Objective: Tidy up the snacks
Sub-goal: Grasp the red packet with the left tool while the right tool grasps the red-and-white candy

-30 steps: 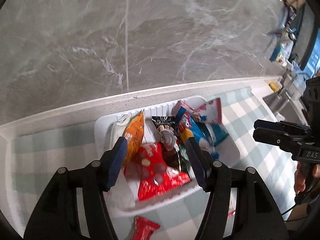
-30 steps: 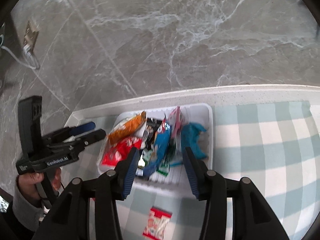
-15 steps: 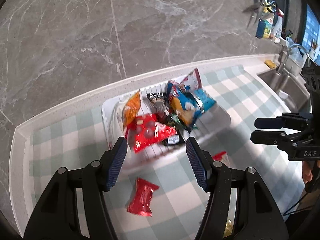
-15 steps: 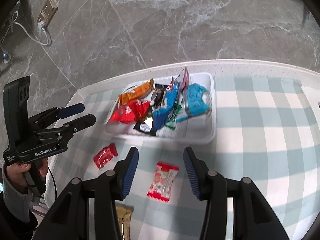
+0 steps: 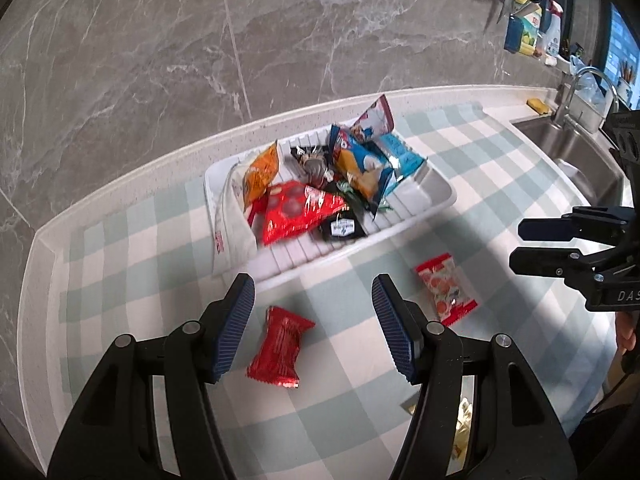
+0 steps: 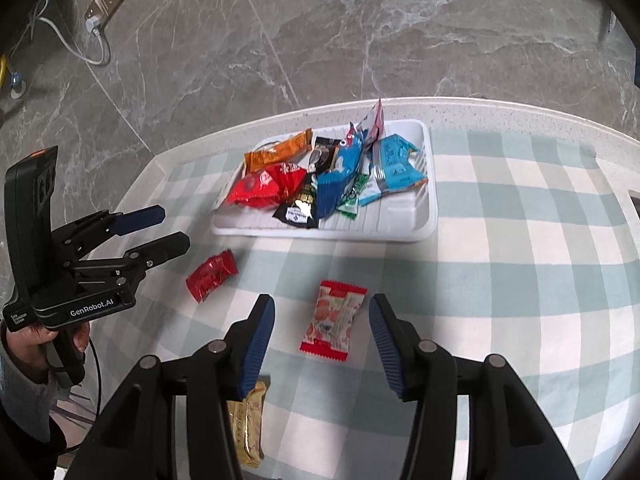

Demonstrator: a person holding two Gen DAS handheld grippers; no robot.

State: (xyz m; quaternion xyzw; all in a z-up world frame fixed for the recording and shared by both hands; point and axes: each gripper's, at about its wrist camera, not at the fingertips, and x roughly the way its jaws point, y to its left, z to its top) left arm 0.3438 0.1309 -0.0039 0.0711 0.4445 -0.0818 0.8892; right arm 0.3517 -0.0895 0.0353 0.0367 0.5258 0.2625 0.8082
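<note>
A white tray [image 5: 436, 200] [image 6: 424, 216] at the back of the checked cloth holds a pile of several snack packets. A red packet [image 5: 280, 346] [image 6: 212, 274] lies on the cloth just below my open, empty left gripper [image 5: 312, 326], which also shows in the right wrist view [image 6: 170, 226]. A red-and-white packet [image 6: 334, 320] [image 5: 444, 292] lies between the fingers of my open, empty right gripper [image 6: 322, 338], which also shows in the left wrist view [image 5: 516, 242]. A gold packet [image 6: 248, 424] [image 5: 460, 430] lies nearest, partly hidden.
A grey marble wall rises behind the counter. A steel sink [image 5: 572, 152] with a tap and bottles lies at the right. A wall socket with a white cable [image 6: 100, 28] is at the far left. The checked cloth [image 6: 520, 280] stretches right of the tray.
Both grippers have pulled back from the tray toward the counter's near side. The loose red, red-and-white and gold packets on the cloth have come into view. Both stay open.
</note>
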